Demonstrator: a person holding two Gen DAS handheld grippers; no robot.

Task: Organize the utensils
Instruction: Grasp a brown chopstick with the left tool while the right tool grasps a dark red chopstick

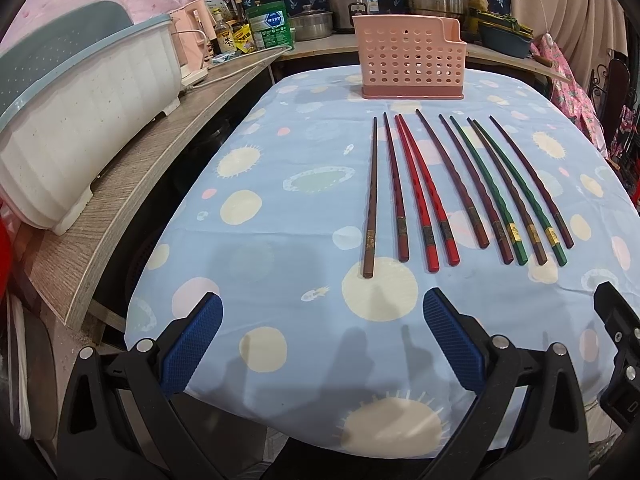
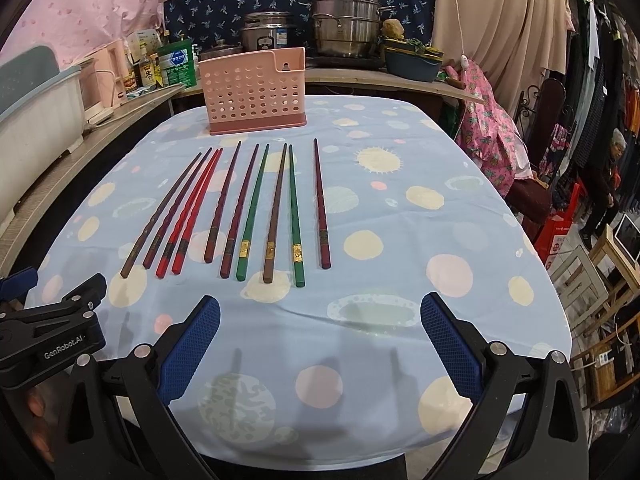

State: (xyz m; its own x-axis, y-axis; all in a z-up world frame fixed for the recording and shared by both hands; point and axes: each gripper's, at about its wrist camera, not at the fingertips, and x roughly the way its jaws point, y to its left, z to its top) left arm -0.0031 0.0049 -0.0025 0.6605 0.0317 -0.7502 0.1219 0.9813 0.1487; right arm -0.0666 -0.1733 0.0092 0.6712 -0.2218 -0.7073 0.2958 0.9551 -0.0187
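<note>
Several chopsticks (image 1: 460, 188) (image 2: 236, 208) lie side by side on the blue patterned tablecloth (image 1: 280, 208) (image 2: 400, 240): brown, dark red, bright red and green ones, thin tips pointing away from me. Behind them a pink perforated utensil holder (image 1: 410, 58) (image 2: 254, 88) stands upright, with nothing showing inside. My left gripper (image 1: 322, 304) hovers open over the near table edge, left of the row's thick ends. My right gripper (image 2: 320, 306) is open too, just short of the row. Neither holds anything.
A white and teal dish rack (image 1: 80, 120) sits on the wooden counter (image 1: 132, 184) at left, beside bottles and a pink kettle. Steel pots (image 2: 346, 20) stand on the back shelf. At the far right in the right wrist view are chairs, hanging clothes and a person (image 2: 604, 184).
</note>
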